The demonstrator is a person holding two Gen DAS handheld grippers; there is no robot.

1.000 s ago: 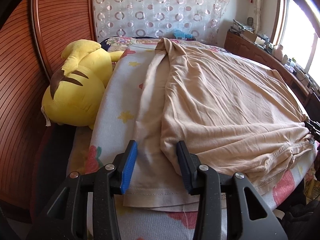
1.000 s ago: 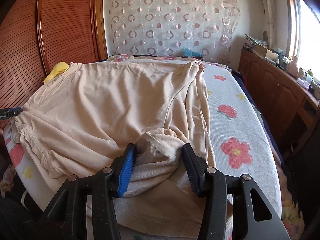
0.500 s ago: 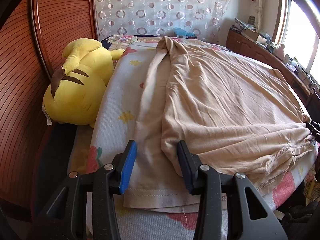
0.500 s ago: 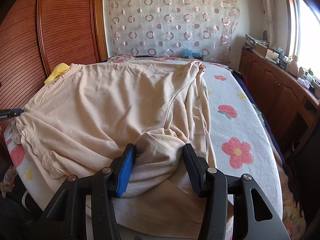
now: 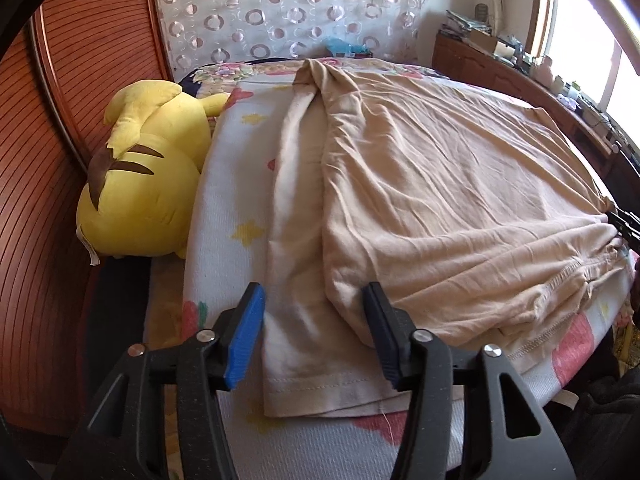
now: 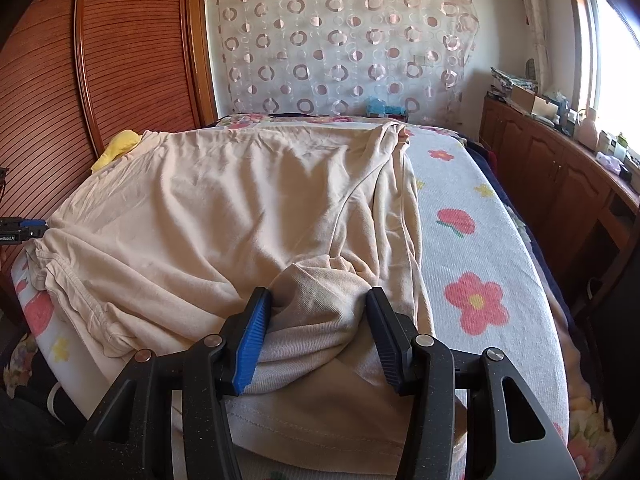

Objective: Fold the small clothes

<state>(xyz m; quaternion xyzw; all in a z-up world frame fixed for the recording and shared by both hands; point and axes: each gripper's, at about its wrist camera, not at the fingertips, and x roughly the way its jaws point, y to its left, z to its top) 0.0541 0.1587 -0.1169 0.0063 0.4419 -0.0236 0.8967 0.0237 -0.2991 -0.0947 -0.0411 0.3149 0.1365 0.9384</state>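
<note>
The left gripper [image 5: 312, 336] had just been opening, fingers spread over the beige garment [image 5: 440, 200]; the right gripper [image 6: 316, 336] pinched a bunched fold, anchoring it.

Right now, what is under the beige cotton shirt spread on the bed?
Under the beige cotton shirt lies a white knitted blanket with pink flowers and yellow stars, showing along both sides. Whatever lies beneath the shirt's middle is covered and cannot be seen.

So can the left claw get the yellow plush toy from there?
Probably yes. The yellow plush toy lies uncovered beside the bed, up and left of the left claw, whose jaws, just opened wider, stand over the beige garment without pinching it.
</note>
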